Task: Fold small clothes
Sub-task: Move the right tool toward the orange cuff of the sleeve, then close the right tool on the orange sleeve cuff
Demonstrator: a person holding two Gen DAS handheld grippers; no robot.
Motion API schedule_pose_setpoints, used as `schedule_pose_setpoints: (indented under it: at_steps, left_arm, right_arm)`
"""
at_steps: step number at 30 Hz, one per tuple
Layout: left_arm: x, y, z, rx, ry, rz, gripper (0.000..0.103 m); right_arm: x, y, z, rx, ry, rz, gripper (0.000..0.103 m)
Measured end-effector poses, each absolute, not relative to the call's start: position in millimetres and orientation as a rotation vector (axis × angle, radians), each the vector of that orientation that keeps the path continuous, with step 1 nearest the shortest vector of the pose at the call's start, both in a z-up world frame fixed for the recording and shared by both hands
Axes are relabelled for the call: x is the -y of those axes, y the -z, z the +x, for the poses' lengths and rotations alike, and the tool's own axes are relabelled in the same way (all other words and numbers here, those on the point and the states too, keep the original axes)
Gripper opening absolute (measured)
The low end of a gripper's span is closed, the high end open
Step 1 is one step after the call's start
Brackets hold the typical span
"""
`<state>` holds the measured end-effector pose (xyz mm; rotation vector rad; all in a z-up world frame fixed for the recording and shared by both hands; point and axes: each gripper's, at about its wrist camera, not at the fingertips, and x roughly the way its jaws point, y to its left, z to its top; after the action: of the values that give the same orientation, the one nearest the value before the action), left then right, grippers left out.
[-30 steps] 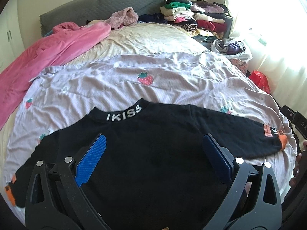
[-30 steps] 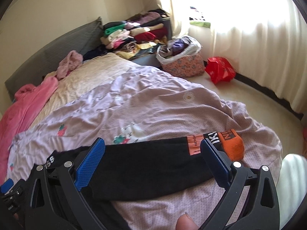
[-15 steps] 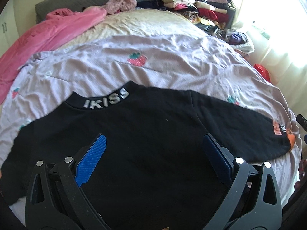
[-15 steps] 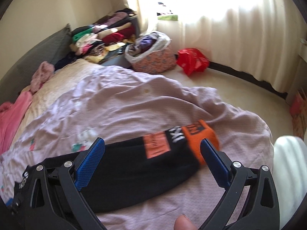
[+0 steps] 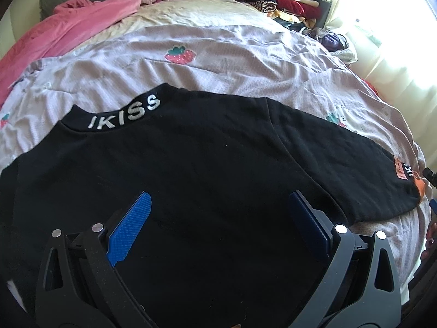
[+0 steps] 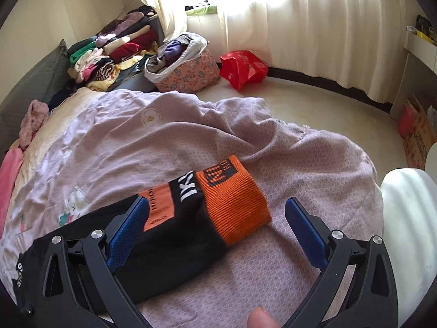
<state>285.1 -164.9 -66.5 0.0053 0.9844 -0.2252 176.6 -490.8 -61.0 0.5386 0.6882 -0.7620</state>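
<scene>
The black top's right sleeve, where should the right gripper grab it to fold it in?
Grip the orange cuff: it lies flat at the sleeve's free end, between the open right gripper's fingers. Come from above, probably pinching its near edge.

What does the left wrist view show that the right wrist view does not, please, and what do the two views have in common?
Only the left wrist view shows the black top's collar lettering in full, its spread body under the open left tongs, and the strawberry print on the lilac cover.

Only the right wrist view shows the orange cuff up close between the open right tongs, the red bag on the floor, and the curtain.

Both show the sleeve, the cover, and the stacked clothes.
</scene>
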Motion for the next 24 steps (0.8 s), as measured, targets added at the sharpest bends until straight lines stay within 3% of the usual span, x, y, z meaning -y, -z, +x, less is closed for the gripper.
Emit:
schedule_pose_setpoints:
  at_steps: [6, 9, 11, 13, 14, 16, 18, 24]
  left_arm:
    - [166.0, 75.5, 286.6, -0.993, 0.229, 0.018, 0.094]
    - [165.3, 79.7, 289.3, -1.003, 0.229, 0.006, 0.094]
    - [164.6, 81.5, 290.2, -0.999, 0.233, 0.001, 0.094]
    - [164.2, 83.1, 290.0, -0.995, 0.233, 0.000, 0.094]
    - [163.9, 83.9, 289.7, -0.995, 0.233, 0.000, 0.094]
    - [163.1, 84.3, 289.6, -0.993, 0.234, -0.001, 0.094]
    - [162.3, 83.7, 289.5, -0.987, 0.235, -0.006, 0.094]
    - [157.1, 74.7, 283.4, -0.974, 0.241, -0.019, 0.094]
  right_arm:
    - [504.4, 68.8, 181.3, -0.673, 0.744, 0.543, 0.098]
    - [507.1, 78.3, 188.1, -0.703, 0.716, 0.546, 0.078]
    - [506.7, 84.3, 192.5, -0.733, 0.710, 0.531, 0.072]
    - [506.5, 87.2, 194.1, -0.747, 0.707, 0.523, 0.056]
    - [506.7, 88.1, 194.0, -0.751, 0.704, 0.524, 0.052]
    - [505.0, 86.2, 192.1, -0.739, 0.685, 0.524, 0.026]
    - [500.7, 81.0, 190.9, -0.720, 0.671, 0.509, 0.011]
    - [475.5, 56.6, 189.3, -0.647, 0.531, 0.463, 0.010]
